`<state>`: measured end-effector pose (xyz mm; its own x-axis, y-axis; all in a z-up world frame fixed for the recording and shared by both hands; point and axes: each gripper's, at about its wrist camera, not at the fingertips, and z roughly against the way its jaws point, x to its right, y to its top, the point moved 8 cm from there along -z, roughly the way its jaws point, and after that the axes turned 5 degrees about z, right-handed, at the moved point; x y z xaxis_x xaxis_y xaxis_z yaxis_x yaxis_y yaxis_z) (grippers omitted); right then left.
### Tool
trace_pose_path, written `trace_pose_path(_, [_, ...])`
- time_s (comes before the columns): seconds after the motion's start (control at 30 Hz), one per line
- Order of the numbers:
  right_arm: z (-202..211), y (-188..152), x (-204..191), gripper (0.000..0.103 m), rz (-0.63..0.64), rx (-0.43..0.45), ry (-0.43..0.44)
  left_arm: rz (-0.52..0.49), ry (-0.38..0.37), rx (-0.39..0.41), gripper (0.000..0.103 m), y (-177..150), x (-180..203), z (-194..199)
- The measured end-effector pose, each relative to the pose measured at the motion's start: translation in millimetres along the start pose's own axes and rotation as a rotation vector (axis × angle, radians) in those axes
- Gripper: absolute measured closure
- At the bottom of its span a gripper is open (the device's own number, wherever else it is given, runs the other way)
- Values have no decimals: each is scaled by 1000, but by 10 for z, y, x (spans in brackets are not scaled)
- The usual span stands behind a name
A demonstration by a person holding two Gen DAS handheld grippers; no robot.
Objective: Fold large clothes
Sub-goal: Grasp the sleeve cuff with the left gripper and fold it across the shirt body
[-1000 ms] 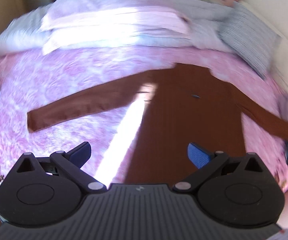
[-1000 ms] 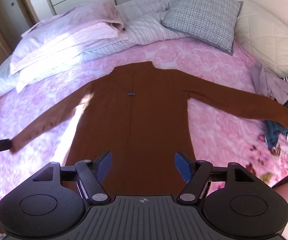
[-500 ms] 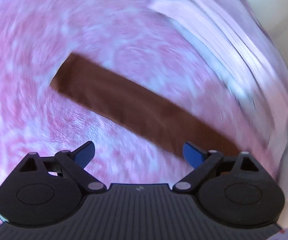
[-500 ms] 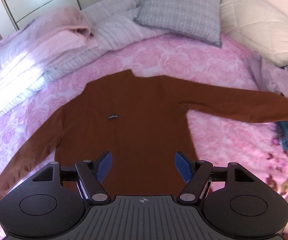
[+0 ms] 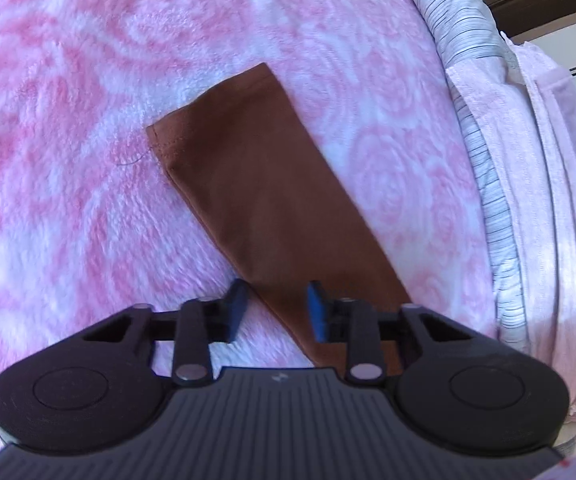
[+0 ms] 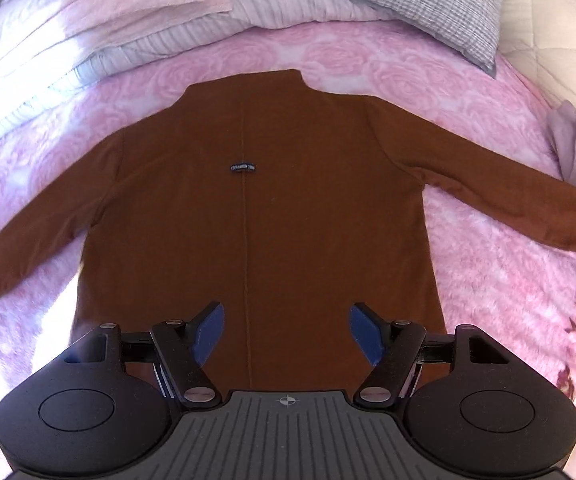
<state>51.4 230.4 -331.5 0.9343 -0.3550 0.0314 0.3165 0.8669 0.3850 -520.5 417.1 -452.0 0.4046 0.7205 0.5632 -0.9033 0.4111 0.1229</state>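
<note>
Left claw [image 5: 276, 312] closing over smooth brown sleeve [image 5: 256, 184], perhaps touching; right claw [image 6: 286, 330] apart.

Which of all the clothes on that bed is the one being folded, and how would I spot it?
Look at the pink rose-patterned blanket over the bed. Spread flat in its middle, sleeves out, lies the brown long-sleeved top. Unlike the pale bedding and grey checked pillow behind, it is dark rust-brown, with a small dark label.
</note>
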Motion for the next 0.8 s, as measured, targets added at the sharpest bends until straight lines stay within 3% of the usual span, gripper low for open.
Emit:
trace_pose_path(0.17, [-171,-1,39,36,14,-10,-17,-30,-9,54,95,-7,-60,-39])
trace_pose_path(0.3, [-246,21,172,36,1,-6,-7,-115,31,84,101,-4,131,7])
trace_pose_path(0.4, [-276,46,309,36,-5,4,-7,-246,14,129,102,-49,583,137])
trace_pose_path(0.5, [-295,63,488,36,-27,16,-7,-454,-91,189,102,-306,1349,382])
trace_pose_path(0.63, [-285,77,774,36,-63,20,-9,-796,-339,222,102,-1246,2523,819])
trace_pose_path(0.73, [-236,91,1026,36,-87,35,-14,-1017,-549,172,102,-2312,3139,1177])
trace_pose_path(0.8, [-216,101,1206,36,-104,41,-25,-1147,-701,98,101,-3102,3331,1396])
